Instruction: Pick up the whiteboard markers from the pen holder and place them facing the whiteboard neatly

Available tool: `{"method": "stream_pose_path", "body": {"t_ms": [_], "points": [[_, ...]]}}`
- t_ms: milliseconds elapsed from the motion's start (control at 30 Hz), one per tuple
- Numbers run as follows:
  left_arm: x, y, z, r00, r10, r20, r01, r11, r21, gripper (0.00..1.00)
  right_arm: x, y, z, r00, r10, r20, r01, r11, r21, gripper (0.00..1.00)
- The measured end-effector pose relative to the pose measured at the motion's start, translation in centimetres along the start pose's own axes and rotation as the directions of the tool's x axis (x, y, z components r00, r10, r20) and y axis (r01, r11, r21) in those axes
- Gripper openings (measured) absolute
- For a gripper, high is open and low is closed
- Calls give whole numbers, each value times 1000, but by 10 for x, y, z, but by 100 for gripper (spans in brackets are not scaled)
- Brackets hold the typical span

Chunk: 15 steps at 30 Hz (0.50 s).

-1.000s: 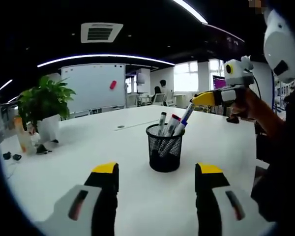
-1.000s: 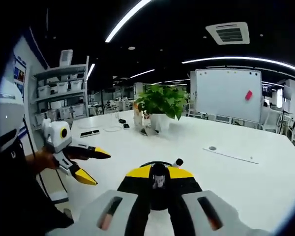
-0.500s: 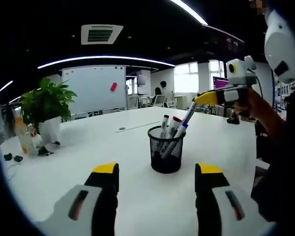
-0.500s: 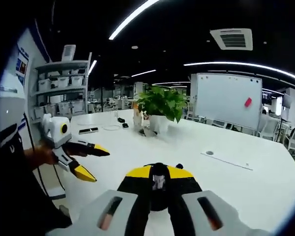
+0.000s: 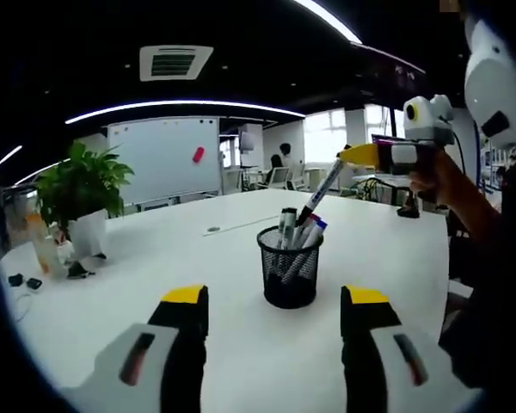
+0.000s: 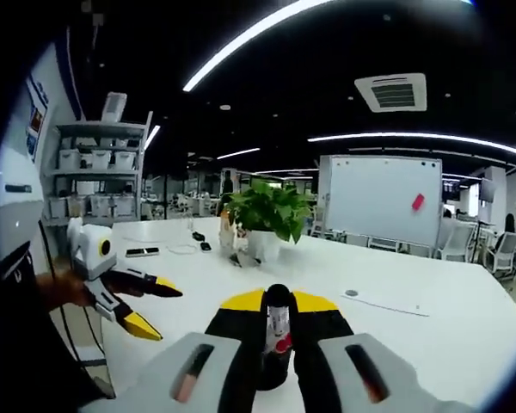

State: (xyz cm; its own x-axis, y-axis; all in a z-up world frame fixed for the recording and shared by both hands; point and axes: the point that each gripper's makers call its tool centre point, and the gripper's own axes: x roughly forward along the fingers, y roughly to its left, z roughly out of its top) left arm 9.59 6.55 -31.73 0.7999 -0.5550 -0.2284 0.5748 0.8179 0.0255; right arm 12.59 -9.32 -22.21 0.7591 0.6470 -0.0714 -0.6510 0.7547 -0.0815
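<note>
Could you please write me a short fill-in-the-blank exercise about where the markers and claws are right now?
1. The right claw grips one ____ above the holder.
2. The other markers stand in a black mesh ____.
3. The left claw is ____, holding nothing.
4. A potted plant stands on the white ____.

Missing words: marker; pen holder; open; table

The left gripper view is being aimed low across the white table (image 5: 155, 258), past its own left gripper (image 5: 275, 314), toward the pen holder (image 5: 290, 268) just ahead and the whiteboard (image 5: 165, 157) far beyond. The right gripper view is being held higher, looking over the right gripper (image 6: 277, 323) closed on a marker (image 6: 278, 327). The table, whiteboard and potted plant (image 6: 265, 215) are being shared by both views.
</note>
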Motion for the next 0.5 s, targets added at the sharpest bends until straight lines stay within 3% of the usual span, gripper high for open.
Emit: {"method": "stream_pose_path", "body": {"t_ms": [500], "points": [[-1,5,-6,1000,18,-13,-18,1000,-16,63,-9,-21,14,998,-41,41,39,999,28,13]]}}
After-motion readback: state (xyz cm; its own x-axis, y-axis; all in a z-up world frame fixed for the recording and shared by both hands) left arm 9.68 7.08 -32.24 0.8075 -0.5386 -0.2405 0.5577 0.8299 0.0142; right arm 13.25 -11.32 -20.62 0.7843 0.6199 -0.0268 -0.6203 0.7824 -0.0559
